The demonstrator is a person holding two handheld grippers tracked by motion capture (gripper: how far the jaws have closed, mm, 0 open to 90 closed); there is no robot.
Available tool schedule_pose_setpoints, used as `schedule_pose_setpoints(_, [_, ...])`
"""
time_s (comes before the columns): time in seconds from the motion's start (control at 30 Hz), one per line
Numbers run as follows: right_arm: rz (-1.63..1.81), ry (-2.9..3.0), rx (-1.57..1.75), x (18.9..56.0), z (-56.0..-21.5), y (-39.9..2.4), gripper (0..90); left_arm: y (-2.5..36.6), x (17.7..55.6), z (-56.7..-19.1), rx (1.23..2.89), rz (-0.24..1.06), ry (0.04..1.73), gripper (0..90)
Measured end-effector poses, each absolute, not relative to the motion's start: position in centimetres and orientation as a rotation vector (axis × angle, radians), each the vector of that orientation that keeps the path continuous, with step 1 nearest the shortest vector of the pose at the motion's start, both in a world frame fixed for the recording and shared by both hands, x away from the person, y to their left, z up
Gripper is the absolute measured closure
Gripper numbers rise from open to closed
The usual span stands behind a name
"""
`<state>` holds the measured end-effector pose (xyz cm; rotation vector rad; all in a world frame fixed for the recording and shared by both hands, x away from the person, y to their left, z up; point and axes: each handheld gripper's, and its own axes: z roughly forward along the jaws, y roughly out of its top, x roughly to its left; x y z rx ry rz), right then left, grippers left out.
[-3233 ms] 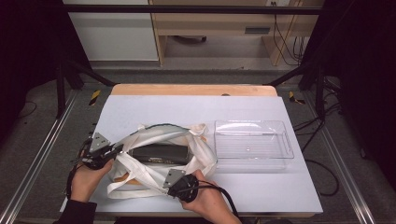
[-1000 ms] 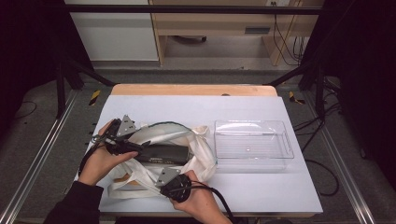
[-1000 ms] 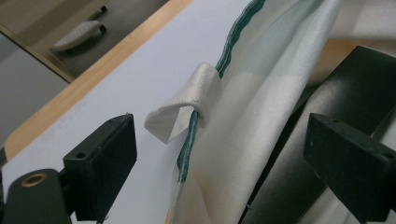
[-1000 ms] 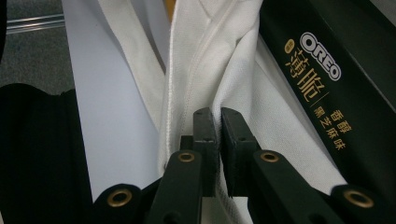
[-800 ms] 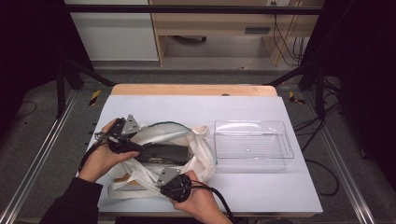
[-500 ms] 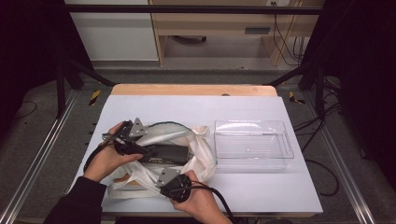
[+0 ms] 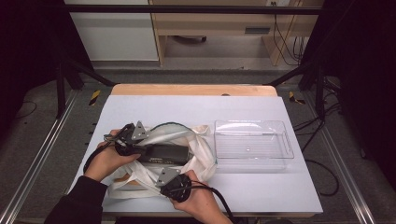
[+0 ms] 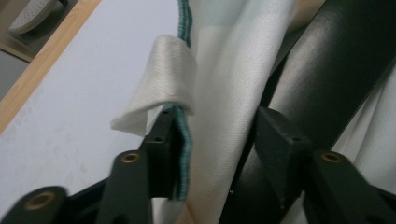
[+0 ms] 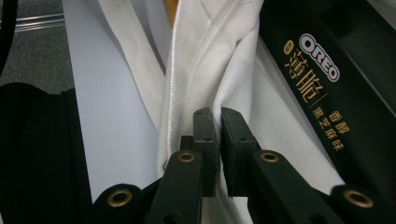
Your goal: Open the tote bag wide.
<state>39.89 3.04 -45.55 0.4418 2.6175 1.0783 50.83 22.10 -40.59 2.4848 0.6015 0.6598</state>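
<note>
A white cloth tote bag [image 7: 201,148] lies on the table with a black Oreo box [image 7: 166,153] in its mouth. My left gripper [image 7: 145,143] is at the bag's left rim. In the left gripper view its jaws [image 8: 217,126] have just been closing and still stand apart, with the green-trimmed rim [image 8: 183,140] and a fold of cloth [image 8: 224,70] between them, the box [image 8: 327,70] just beyond. My right gripper [image 7: 162,171] is at the bag's near edge. Its jaws [image 9: 219,116] are shut on the white cloth [image 9: 210,56], beside the box [image 9: 327,84].
A clear plastic tray [image 7: 280,154] stands right of the bag, with nothing in it. The table's pale top [image 7: 187,107] stretches to a wooden strip [image 7: 194,89] at the far edge. Metal rails [image 7: 37,158] run along both sides.
My left hand has slid right from beside the bag onto its left rim. The right hand has kept its hold at the near edge.
</note>
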Motion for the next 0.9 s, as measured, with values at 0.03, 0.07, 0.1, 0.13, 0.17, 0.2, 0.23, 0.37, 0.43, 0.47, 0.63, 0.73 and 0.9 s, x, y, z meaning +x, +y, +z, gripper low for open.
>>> schedule_pose_setpoints(0.03, [1.079, 2.618, 0.442, 39.9, -45.5, 3.0, 85.8, 22.0, 50.8, -40.6, 2.493, 0.664, 0.599, 58.9])
schedule_pose_setpoints(0.07, [1.077, 2.618, 0.438, 39.9, -45.5, 3.0, 85.8, 22.0, 50.8, -40.6, 2.491, 0.666, 0.603, 64.1])
schedule_pose_setpoints(0.1, [1.075, 2.617, 0.432, 39.9, -45.5, 3.0, 85.9, 22.0, 50.9, -40.6, 2.495, 0.663, 0.61, 68.0])
schedule_pose_setpoints(0.13, [1.074, 2.617, 0.43, 39.9, -45.5, 3.0, 85.9, 21.9, 50.9, -40.7, 2.499, 0.663, 0.616, 71.5])
schedule_pose_setpoints(0.17, [1.072, 2.614, 0.435, 39.8, -45.5, 3.1, 85.9, 21.9, 51.0, -40.6, 2.498, 0.668, 0.619, 73.8])
schedule_pose_setpoints(0.2, [1.069, 2.613, 0.434, 39.8, -45.5, 3.1, 86.0, 21.9, 51.0, -40.6, 2.497, 0.675, 0.626, 77.6])
schedule_pose_setpoints(0.23, [1.069, 2.612, 0.43, 39.8, -45.5, 3.1, 86.1, 21.9, 51.0, -40.4, 2.49, 0.672, 0.635, 79.4])
schedule_pose_setpoints(0.37, [1.065, 2.602, 0.422, 39.7, -45.3, 3.1, 86.5, 22.2, 51.2, -39.4, 2.466, 0.696, 0.644, 82.3])
schedule_pose_setpoints(0.43, [1.065, 2.592, 0.427, 39.6, -45.2, 3.1, 86.7, 22.4, 51.2, -38.8, 2.448, 0.71, 0.644, 82.7])
schedule_pose_setpoints(0.47, [1.064, 2.588, 0.425, 39.5, -45.1, 3.1, 86.8, 22.6, 51.3, -38.5, 2.445, 0.708, 0.645, 82.8])
schedule_pose_setpoints(0.63, [1.036, 2.572, 0.388, 39.2, -45.0, 3.2, 87.1, 23.5, 51.6, -37.7, 2.417, 0.736, 0.659, 83.2])
schedule_pose_setpoints(0.73, [1.009, 2.57, 0.363, 38.9, -45.0, 3.4, 87.2, 24.0, 51.9, -38.0, 2.409, 0.736, 0.67, 83.4])
schedule_pose_setpoints(0.9, [1.002, 2.583, 0.348, 38.9, -45.2, 3.4, 87.3, 24.3, 52.6, -38.6, 2.396, 0.744, 0.667, 83.5])
